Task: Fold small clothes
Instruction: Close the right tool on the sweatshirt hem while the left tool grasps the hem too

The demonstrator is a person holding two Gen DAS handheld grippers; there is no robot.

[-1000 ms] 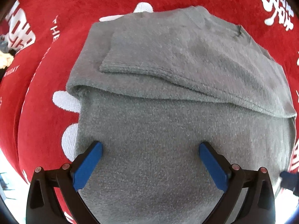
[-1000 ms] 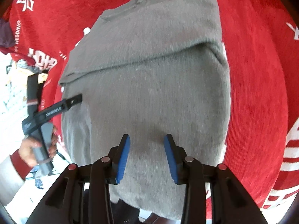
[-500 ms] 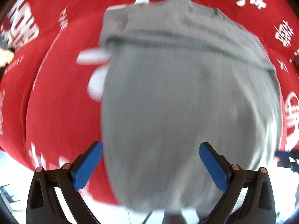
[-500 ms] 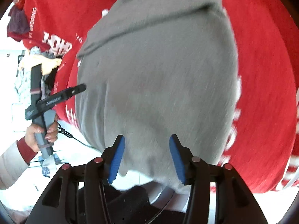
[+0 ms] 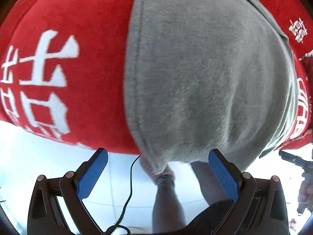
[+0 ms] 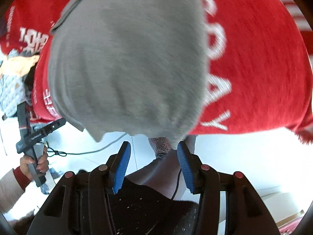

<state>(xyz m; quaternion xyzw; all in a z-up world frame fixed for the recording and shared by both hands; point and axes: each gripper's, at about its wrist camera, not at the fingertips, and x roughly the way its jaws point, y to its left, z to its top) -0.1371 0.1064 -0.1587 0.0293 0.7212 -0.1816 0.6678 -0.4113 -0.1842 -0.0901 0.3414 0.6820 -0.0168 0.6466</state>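
A grey sweater (image 5: pixel 205 68) lies on the red printed tablecloth (image 5: pixel 68 29), and its bottom hem hangs over the near table edge. My left gripper (image 5: pixel 157 153) is open wide just off that edge, and the hem's left corner dips between its blue pads (image 5: pixel 92 174) without touching them. In the right wrist view the sweater (image 6: pixel 127 58) fills the middle. My right gripper (image 6: pixel 153 145) is open below the hanging hem, with its right pad (image 6: pixel 184 166) close to the hem's right corner. Nothing is gripped.
Past the table edge are a pale floor, a black cable (image 5: pixel 129 192) and the person's legs (image 5: pixel 166 199) with a slipper (image 6: pixel 160 145). A pile of other clothes (image 6: pixel 13 72) lies at the table's left. A hand holds the left gripper's handle (image 6: pixel 37 156).
Both grippers have drawn back from over the sweater to the near table edge, so the hem and floor now show. The right jaws have widened. The left jaws stayed wide.
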